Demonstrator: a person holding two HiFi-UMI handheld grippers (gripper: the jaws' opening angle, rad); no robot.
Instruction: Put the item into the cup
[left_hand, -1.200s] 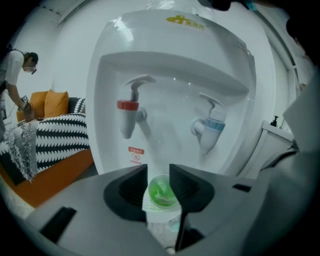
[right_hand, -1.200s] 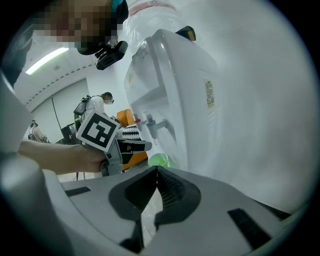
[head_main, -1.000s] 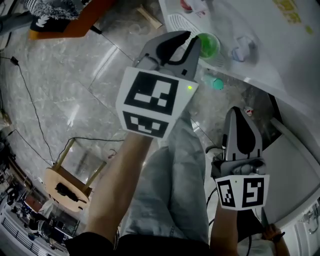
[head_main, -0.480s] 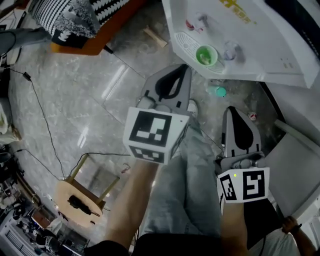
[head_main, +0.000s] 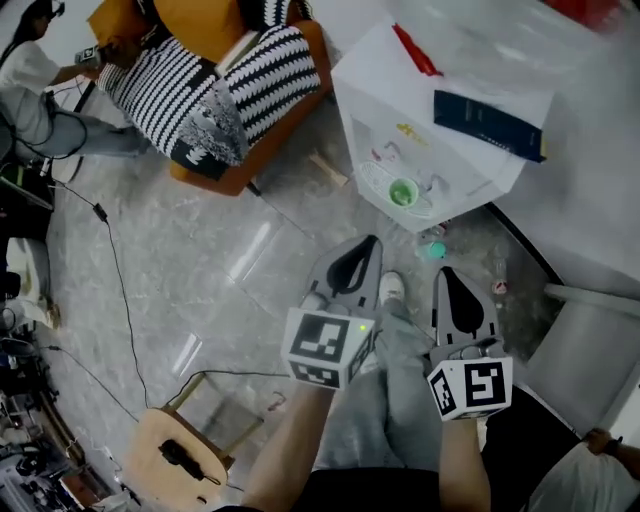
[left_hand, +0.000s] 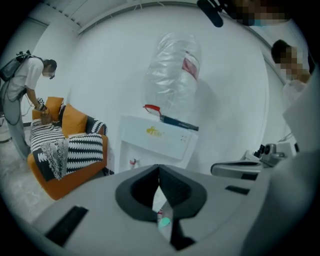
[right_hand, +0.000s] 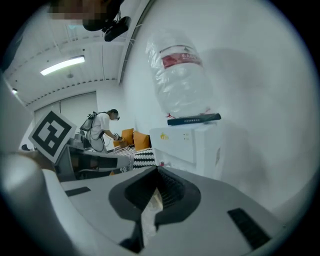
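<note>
Your left gripper (head_main: 371, 243) has its jaws pressed together at the tips with nothing between them. Your right gripper (head_main: 446, 272) is the same, jaws met and empty. You hold both out in front of you, side by side above your legs in jeans (head_main: 385, 400), pointing toward the white water dispenser (head_main: 385, 85). The green cup (head_main: 403, 192) stands upright on the dispenser's round drip tray (head_main: 372, 180), under the taps. From your head view it sits beyond both sets of tips, well apart from them, a little to the right of where the left gripper points and a little to the left of where the right one points. A small teal object (head_main: 433, 250) lies on the stone floor (head_main: 200, 260) at the foot of the dispenser. In the head view it shows between your two grippers' tips, nearer the right one and touched by neither. The left gripper view catches it as a teal patch in the slit below the closed tips, so it lies along that gripper's line but far off on the floor. I cannot tell for sure that it is the item meant for the cup. On top of the dispenser sits a large clear water bottle (left_hand: 172, 75) with a dark blue flat thing (head_main: 490, 125) beside its base. To your left are an orange sofa (head_main: 240, 175) with striped cushions (head_main: 215, 85) and a wooden stool (head_main: 175, 455).
</note>
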